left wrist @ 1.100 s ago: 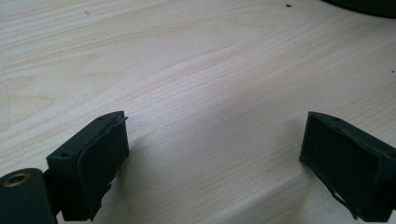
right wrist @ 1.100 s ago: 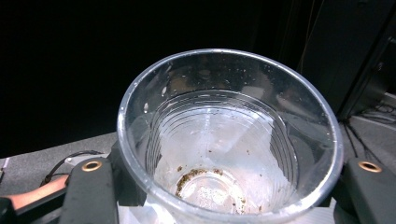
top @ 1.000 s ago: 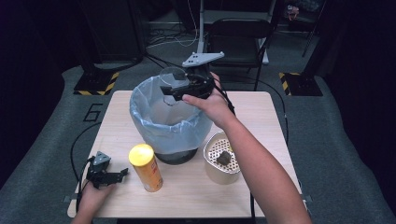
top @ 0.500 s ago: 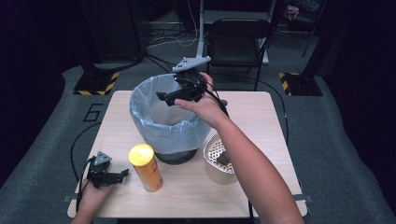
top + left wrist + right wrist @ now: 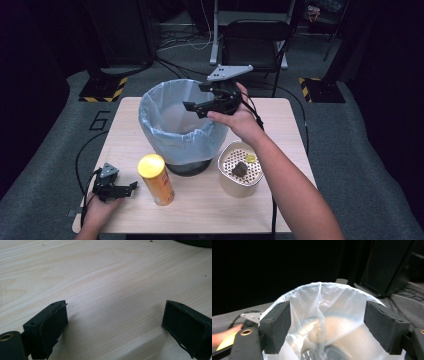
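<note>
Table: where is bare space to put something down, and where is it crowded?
The table is bare along the far left corner behind the bin, in the far right corner, and along the near edge right of the yellow can. It is crowded in the middle, where bin, can and beige bowl stand close.

Bin's (image 5: 177,127) base hidden behind its own bag overhang and yellow-lidded can (image 5: 156,179). Dark lump (image 5: 240,168) in perforated tub (image 5: 241,169) right of bin: too small to identify. Bin interior in right gripper view (image 5: 329,325): blurred, contents unreadable; lower rim cut by bottom edge. Person's left hand (image 5: 100,212), near can, cropped at bottom edge. Tabletop's (image 5: 200,210) near edge cut off too.
</note>
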`<state>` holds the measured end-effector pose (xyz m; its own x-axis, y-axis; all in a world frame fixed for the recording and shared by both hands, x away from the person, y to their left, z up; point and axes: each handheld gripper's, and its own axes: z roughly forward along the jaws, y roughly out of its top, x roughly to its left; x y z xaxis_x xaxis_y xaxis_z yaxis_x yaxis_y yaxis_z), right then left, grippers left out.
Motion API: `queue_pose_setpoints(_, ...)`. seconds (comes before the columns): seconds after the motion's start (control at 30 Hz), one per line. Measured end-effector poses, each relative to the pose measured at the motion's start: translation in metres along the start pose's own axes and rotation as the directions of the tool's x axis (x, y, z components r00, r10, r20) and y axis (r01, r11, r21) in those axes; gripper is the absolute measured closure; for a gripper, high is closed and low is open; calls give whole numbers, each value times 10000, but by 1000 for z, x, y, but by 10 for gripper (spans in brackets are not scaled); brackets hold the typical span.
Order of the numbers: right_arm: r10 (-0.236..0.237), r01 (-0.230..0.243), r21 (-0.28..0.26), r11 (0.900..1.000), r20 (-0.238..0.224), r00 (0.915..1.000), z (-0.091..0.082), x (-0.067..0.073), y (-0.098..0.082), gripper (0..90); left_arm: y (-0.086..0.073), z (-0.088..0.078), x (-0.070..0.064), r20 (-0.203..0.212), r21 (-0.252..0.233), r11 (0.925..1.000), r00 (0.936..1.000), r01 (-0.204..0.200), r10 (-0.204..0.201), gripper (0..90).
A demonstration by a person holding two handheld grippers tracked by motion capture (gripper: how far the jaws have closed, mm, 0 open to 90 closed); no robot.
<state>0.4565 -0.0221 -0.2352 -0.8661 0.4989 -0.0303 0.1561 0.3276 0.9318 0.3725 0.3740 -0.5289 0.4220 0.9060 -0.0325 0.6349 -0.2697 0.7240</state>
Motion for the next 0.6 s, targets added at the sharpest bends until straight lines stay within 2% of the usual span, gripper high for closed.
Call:
queue_pose_setpoints(0.03, -71, 71, 18, 10000, 38, 10000, -6, 0, -3, 229, 0, 1, 1, -9, -124, 9999, 10000, 42, -42, 72)
queue_pose_setpoints(0.13, -48, 49, -56, 10000, 64, 10000, -21, 0, -12, 243, 0, -1, 1, 22, -83, 9997, 9997, 242, -242, 79)
queue_pose_setpoints(0.2, 134, -132, -144, 9998, 159, 9998, -29, -1, -18, 289, 1, -3, 1, 52, -236, 9993, 9996, 280, -279, 79)
queue_pose_setpoints(0.23, 213, -212, -221, 9995, 36, 9998, -36, -1, -22, 329, 1, -4, 0, 102, -227, 9989, 9991, 404, -401, 79)
queue_pose_setpoints(0.3, 213, -214, -230, 9995, -55, 9998, -45, -2, -30, 338, 2, -5, 0, 222, -267, 9989, 9991, 376, -370, 80)
queue_pose_setpoints(0.37, 64, -61, -142, 9999, 249, 9997, -54, 0, -40, 342, 4, -7, -2, 264, -386, 9984, 9988, 415, -405, 81)
queue_pose_setpoints(0.4, 122, -118, -124, 9999, 331, 9994, -57, 0, -44, 347, 5, -10, -2, 424, -156, 9995, 9988, 266, -259, 82)
queue_pose_setpoints(0.43, 181, -170, -214, 9996, 494, 9986, -62, 1, -51, 348, 5, -10, -4, 440, -444, 9977, 9978, 516, -496, 83)
queue_pose_setpoints(0.47, 227, -217, -189, 9996, 530, 9983, -66, 1, -58, 348, 7, -12, -4, 448, -428, 9985, 9984, 351, -332, 84)
queue_pose_setpoints(0.5, 173, -159, -243, 9996, 613, 9980, -69, 1, -64, 348, 8, -13, -6, 471, -615, 9969, 9978, 491, -462, 85)
queue_pose_setpoints(0.57, 112, -101, -136, 9999, 870, 9961, -77, 2, -75, 343, 9, -16, -7, 480, -582, 9975, 9982, 400, -372, 85)
queue_pose_setpoints(0.6, 93, -84, -98, 9999, 987, 9951, -81, 2, -81, 340, 12, -19, -9, 518, -714, 9967, 9980, 386, -349, 85)
